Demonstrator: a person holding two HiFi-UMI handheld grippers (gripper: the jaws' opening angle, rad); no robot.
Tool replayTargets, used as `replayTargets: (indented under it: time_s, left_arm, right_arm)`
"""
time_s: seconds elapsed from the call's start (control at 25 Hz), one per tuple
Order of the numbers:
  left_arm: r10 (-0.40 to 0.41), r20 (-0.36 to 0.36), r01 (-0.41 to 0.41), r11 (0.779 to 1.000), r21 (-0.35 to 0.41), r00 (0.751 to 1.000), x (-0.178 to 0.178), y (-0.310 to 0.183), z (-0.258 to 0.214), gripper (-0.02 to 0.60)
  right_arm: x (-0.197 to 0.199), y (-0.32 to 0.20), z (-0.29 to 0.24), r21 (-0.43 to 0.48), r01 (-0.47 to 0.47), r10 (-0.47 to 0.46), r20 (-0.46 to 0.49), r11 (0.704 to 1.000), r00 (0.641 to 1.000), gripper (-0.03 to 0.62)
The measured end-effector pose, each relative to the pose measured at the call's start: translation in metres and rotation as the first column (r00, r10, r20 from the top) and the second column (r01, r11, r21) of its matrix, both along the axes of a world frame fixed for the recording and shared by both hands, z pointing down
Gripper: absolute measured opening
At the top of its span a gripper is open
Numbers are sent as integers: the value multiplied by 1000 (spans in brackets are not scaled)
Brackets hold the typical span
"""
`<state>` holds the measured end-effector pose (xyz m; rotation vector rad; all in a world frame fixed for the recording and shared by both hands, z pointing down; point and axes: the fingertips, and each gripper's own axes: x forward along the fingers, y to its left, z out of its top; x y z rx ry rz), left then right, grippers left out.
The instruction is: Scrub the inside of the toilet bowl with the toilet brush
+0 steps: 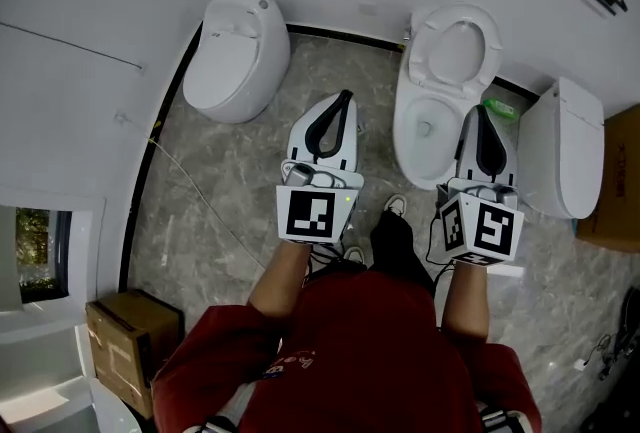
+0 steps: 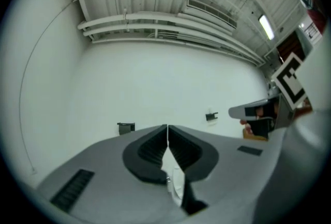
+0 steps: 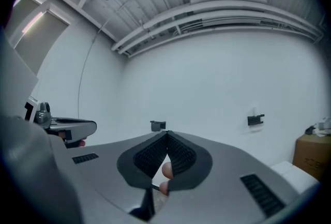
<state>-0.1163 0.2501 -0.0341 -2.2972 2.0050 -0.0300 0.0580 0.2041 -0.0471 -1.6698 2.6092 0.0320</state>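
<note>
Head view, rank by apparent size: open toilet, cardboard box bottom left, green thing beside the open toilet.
1. open toilet
2. cardboard box
3. green thing
Apparent only; wide-angle distortion leaves real sizes unsure.

Floor (image 1: 220, 191): grey marble. Walls (image 2: 155, 88): white (black skirting). Window (image 1: 35, 256) lower left; cardboard box (image 1: 125, 341) near it.
</note>
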Motion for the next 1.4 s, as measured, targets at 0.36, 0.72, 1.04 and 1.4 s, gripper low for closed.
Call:
replayTargets:
  time_s: [0.36, 0.72, 1.04, 1.4]
  left_arm:
    - [-75, -22, 74, 997, -29, 997, -32, -133, 56, -3]
    - [-209, -51, 201, 970, -134, 977, -98, -213, 155, -3]
    - [-241, 1, 232, 932, -278, 971, -178, -259, 321, -3]
    - [-178, -46, 149, 919, -364, 983, -220, -278, 490, -3]
  right_arm:
    - [-44, -146, 78, -161, 101, -102, 4, 982, 995, -6]
    - [-139, -237, 204, -370, 240, -282, -65, 898, 957, -6]
    - [-241, -274, 403, -633, 230, -437, -191, 739, 879, -5]
    - [-277, -260, 644, -854, 80, -517, -234, 514, 823, 112]
